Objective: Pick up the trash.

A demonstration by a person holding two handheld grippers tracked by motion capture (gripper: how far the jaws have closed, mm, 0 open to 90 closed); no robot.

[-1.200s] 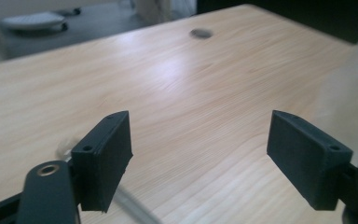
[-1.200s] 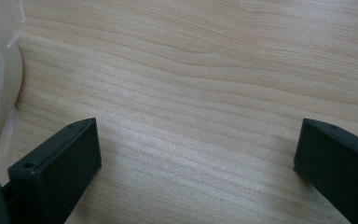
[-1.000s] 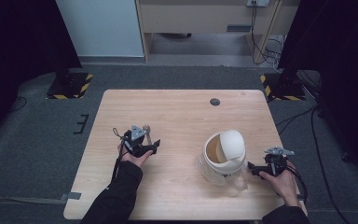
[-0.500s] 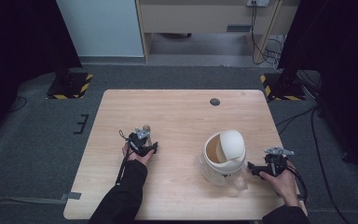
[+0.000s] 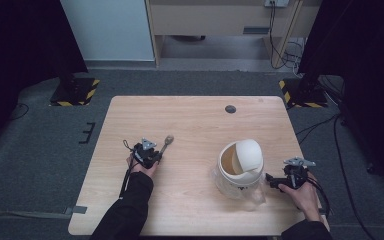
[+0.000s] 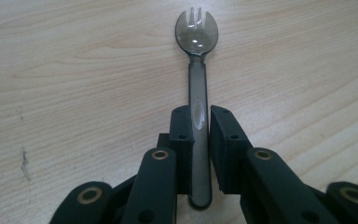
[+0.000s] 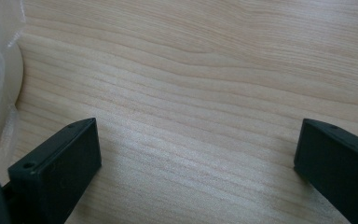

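Wooden table (image 5: 195,120), left gripper (image 6: 200,126) clamped on spork (image 6: 198,93) handle, right gripper (image 7: 196,158) wide open beside cup (image 5: 240,167).

Black tongs (image 6: 200,126), dark sleeves (image 5: 130,210)

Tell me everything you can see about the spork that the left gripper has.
The spork looks like translucent smoky-grey plastic: a small bowl ending in short tines, then a long flat glossy handle. It points straight away from the left gripper, whose two black jaws stand close against the handle's sides, near its rounded end. It seems to lie flat on the wooden table, left of the cup; whether it is lifted, I cannot tell.
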